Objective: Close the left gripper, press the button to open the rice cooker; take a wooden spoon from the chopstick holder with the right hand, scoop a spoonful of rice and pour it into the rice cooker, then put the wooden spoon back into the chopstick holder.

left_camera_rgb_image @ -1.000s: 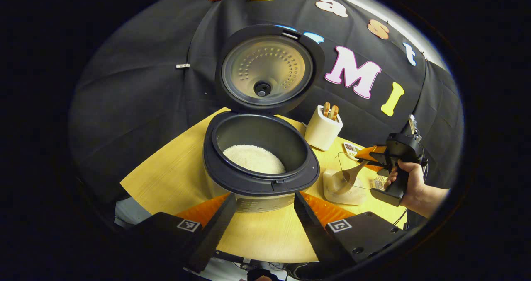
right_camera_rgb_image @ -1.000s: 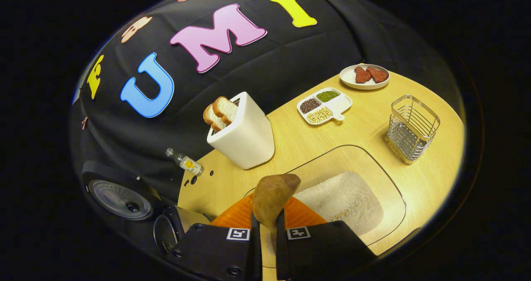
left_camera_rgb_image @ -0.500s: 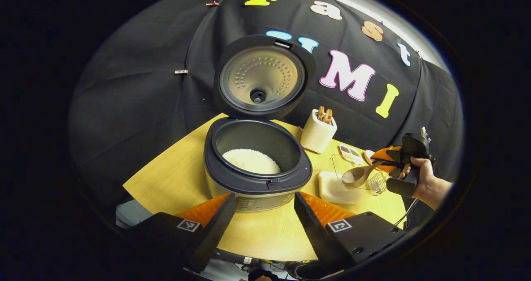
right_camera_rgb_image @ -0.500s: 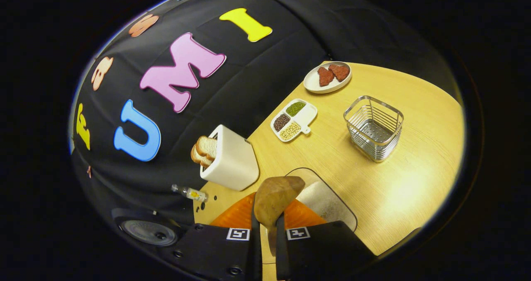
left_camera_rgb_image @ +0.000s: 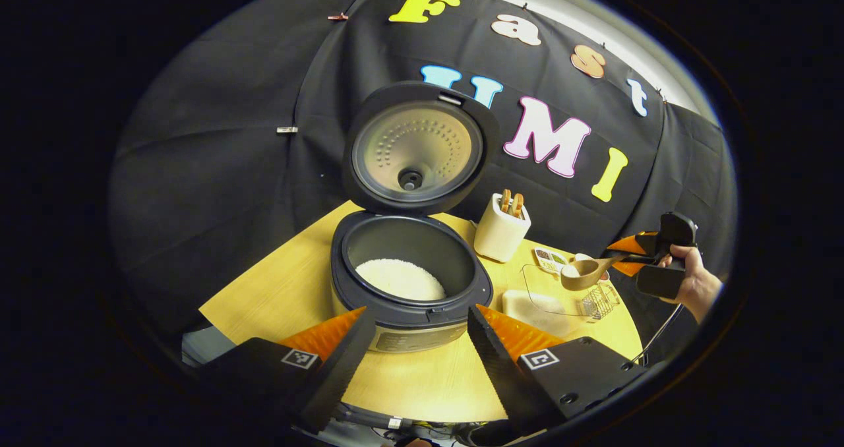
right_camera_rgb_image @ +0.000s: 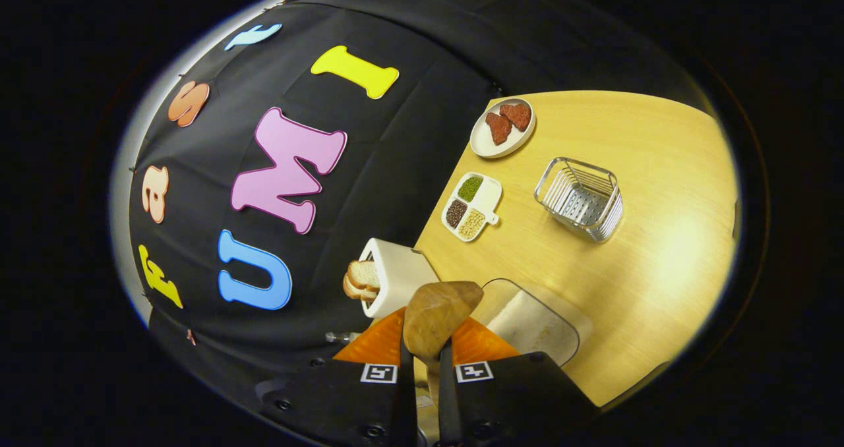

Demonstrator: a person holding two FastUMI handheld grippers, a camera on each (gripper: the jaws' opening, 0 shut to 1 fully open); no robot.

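The dark round rice cooker [left_camera_rgb_image: 409,282] stood lid-up on the pale wooden table [left_camera_rgb_image: 283,289], white rice inside. The left gripper [left_camera_rgb_image: 415,341] was spread wide before it. The right gripper [right_camera_rgb_image: 422,374] clamped the rice-filled brown wooden spoon [left_camera_rgb_image: 583,273] above the clear rectangular rice container [left_camera_rgb_image: 541,302].

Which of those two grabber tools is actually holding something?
The right gripper, held in the person's hand: it is clamped on the wooden spoon, loaded with rice. The left gripper is open, holding nothing.

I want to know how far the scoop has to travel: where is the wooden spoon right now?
In the left gripper view the wooden spoon is at the right, held by the right gripper above the clear rice container, right of the open rice cooker.
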